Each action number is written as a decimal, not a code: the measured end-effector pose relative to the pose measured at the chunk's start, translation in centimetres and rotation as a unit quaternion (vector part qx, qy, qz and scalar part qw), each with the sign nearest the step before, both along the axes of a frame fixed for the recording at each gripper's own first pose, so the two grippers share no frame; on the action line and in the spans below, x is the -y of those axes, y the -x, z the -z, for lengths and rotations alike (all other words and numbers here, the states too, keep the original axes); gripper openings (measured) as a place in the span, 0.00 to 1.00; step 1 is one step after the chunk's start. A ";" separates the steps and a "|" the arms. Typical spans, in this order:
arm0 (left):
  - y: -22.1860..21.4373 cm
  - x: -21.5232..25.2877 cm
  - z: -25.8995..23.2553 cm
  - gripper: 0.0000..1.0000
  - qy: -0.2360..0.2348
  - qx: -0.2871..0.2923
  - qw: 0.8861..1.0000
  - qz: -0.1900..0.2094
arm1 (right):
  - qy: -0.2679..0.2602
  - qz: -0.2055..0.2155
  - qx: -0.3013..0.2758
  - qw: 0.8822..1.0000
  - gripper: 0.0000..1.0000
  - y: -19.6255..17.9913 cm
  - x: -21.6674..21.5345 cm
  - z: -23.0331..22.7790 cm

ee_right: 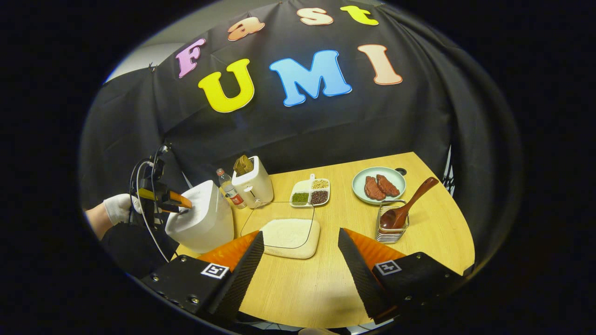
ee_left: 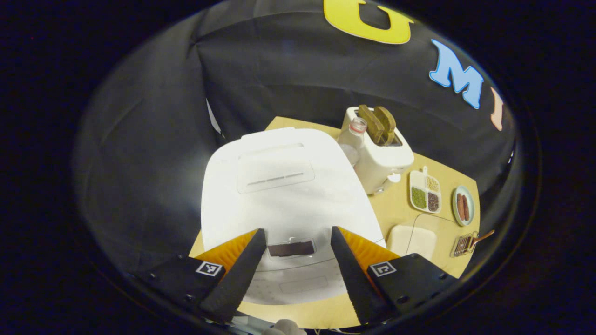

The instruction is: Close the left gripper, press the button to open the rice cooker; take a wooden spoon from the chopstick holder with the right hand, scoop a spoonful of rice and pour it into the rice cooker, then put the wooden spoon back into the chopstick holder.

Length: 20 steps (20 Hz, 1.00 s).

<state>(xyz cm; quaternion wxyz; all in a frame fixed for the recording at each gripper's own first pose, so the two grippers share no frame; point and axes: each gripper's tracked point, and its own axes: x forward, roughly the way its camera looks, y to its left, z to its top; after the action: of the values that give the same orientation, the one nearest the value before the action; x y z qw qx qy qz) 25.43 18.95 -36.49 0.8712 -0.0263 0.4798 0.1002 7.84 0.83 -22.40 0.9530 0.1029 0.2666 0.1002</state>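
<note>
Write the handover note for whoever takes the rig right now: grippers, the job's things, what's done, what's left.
Left gripper: open, above the front of the rice cooker, whose lid is down.
Right gripper: open, holding nothing, over the table, facing the rice tray.
Wooden spoon: in the chopstick holder, bowl down, handle leaning out.
Done: nothing yet.
Left: close the left gripper, press the button, take the spoon, scoop rice, pour it into the cooker, return the spoon to the holder.
</note>
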 end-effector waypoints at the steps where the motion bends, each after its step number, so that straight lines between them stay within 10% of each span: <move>1: -0.4 0.2 -1.4 0.99 -0.015 0.021 1.000 0.009 | 0.003 -0.001 0.003 1.000 0.98 0.0 0.0 -0.3; 8: -0.3 6.3 -17.4 0.96 -0.046 0.228 0.971 0.050 | 0.006 0.004 0.031 0.999 0.98 -0.8 0.1 -2.8; 17: 10.8 13.9 -34.6 0.98 -0.105 0.476 0.868 0.092 | 0.059 0.039 0.170 0.983 0.98 -1.6 0.9 -11.3; 20: 15.2 15.2 -37.7 0.97 -0.100 0.504 0.852 0.100 | 0.074 0.061 0.224 0.970 0.98 -1.3 1.3 -14.4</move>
<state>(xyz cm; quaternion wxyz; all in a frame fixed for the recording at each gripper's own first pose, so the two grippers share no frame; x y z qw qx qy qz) 10.20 3.75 1.24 0.9968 0.0624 -0.0379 0.0326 9.10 -0.50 -8.01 0.9978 0.0230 0.0459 0.0423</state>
